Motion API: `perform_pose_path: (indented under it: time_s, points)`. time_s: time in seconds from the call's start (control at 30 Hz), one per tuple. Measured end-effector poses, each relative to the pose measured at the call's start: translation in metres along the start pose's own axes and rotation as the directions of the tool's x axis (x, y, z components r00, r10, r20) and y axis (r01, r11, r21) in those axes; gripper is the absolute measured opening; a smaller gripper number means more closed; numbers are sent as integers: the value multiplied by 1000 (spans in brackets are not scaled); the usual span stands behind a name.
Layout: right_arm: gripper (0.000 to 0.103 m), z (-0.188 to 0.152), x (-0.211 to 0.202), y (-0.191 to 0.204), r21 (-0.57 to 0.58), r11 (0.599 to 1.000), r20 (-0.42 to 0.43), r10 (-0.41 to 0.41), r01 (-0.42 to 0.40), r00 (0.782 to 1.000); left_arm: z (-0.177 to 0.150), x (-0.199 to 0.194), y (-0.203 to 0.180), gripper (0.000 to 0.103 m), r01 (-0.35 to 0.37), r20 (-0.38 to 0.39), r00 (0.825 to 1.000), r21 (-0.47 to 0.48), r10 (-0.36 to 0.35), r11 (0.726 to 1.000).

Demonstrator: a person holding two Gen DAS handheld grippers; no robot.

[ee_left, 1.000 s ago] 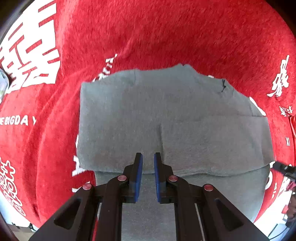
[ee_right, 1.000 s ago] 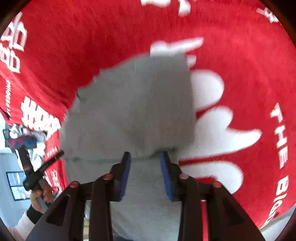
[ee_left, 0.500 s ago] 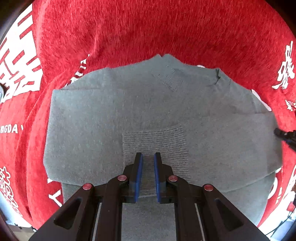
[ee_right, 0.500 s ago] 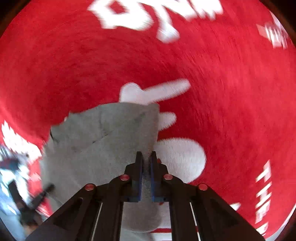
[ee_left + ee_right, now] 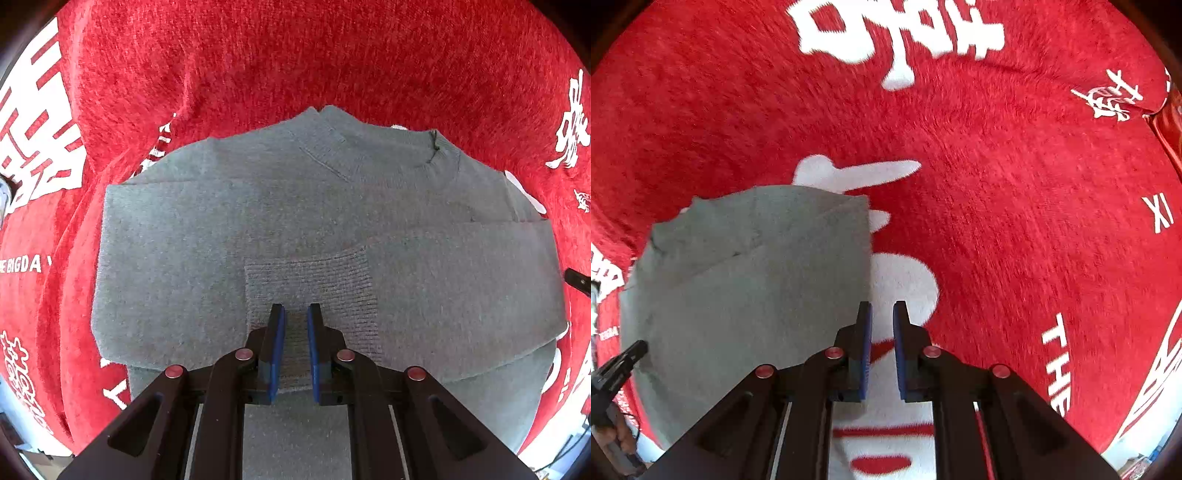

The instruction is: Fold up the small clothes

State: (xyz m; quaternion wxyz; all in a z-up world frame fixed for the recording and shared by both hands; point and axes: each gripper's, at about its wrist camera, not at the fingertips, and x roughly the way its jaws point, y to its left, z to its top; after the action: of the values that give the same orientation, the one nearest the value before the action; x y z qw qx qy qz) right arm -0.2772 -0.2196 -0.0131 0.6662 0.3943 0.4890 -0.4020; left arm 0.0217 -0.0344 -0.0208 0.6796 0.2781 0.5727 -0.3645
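Lying flat on the red blanket (image 5: 332,55), the grey sweater (image 5: 184,240) sits under the left gripper (image 5: 294,314), fingers nearly closed, empty; right gripper (image 5: 881,314), just opening slightly, hovers empty beside its edge

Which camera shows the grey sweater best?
The left wrist camera. There the grey sweater fills the middle of the picture, with its neckline, a ribbed cuff folded across the front and both side edges showing. The right wrist camera catches only one side of it, lying on the red blanket.
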Motion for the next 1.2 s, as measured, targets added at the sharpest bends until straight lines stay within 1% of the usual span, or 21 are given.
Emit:
perform_pose_path:
  time_s: [0.1,0.17,0.2,0.3,0.33,0.4,0.5,0.67,0.73,0.8,0.83,0.87,0.9,0.93,0.97,1.0,1.03,1.07,1.1,1.13,1.2]
  points:
    - [13,-12,-18,14,-33,998,15,52,-52,999,1,-1,1,13,-4,-3,1000,1,4,1000]
    - [13,-20,-16,32,-77,994,-4,72,-72,997,-1,0,2,13,-7,-4,1000,3,7,1000]
    - [13,-25,-17,31,-93,993,-13,74,-75,997,-1,0,2,13,-7,-4,1000,4,8,1000]
    - [13,-38,3,37,-125,990,-77,59,-68,995,-2,0,1,13,-9,-3,1000,8,9,1000]
    - [12,-45,12,38,-140,989,-95,35,-48,995,-2,0,2,13,-7,-3,1000,10,7,1000]
    - [12,-50,9,45,-175,984,-62,21,-32,998,-3,0,3,13,-1,-5,1000,13,2,1000]
    - [12,-52,3,49,-214,977,-64,-16,2,998,-5,-2,6,13,2,-6,1000,17,-2,1000]
    - [13,-52,-9,42,-164,986,-91,-6,-9,996,-10,-8,12,13,-3,-11,1000,5,3,1000]
    - [13,-54,-17,42,-112,991,-106,59,-71,993,-15,-13,18,13,2,-6,1000,-3,-3,1000]
    - [17,-59,-18,47,-71,985,-126,149,-159,981,-19,-19,25,13,6,8,1000,-17,-6,1000]
    - [27,-64,-14,51,-60,979,-137,183,-193,973,-21,-22,28,13,-2,17,1000,-25,2,1000]
    - [41,-68,-12,60,-51,973,-151,215,-225,965,-24,-24,33,13,-22,22,999,-36,23,999]
    - [46,-72,-10,70,-48,965,-167,247,-258,955,-25,-25,35,13,-36,19,999,-40,37,999]
    - [46,-75,-6,81,-51,956,-182,274,-287,944,-27,-26,38,13,-49,15,999,-45,50,998]
    - [46,-81,-2,96,-60,947,-204,299,-317,932,-28,-26,43,29,-59,12,998,-55,60,997]
    - [46,-80,2,106,-62,941,-215,313,-333,925,-29,-26,47,50,-62,9,998,-66,63,996]
    - [46,-85,7,119,-51,928,-234,347,-368,908,-31,-27,51,93,-70,10,997,-80,71,994]
    - [46,-86,11,126,-37,920,-244,369,-389,897,-33,-30,54,102,-90,23,995,-95,93,991]
    - [46,-88,17,134,-9,909,-255,401,-417,880,-35,-34,56,102,-110,48,992,-94,115,989]
    - [46,-89,23,143,42,891,-261,446,-452,856,-38,-35,55,102,-112,52,992,-86,117,990]
    - [46,-93,32,153,118,861,-261,507,-495,821,-41,-35,59,102,-113,40,992,-94,117,989]
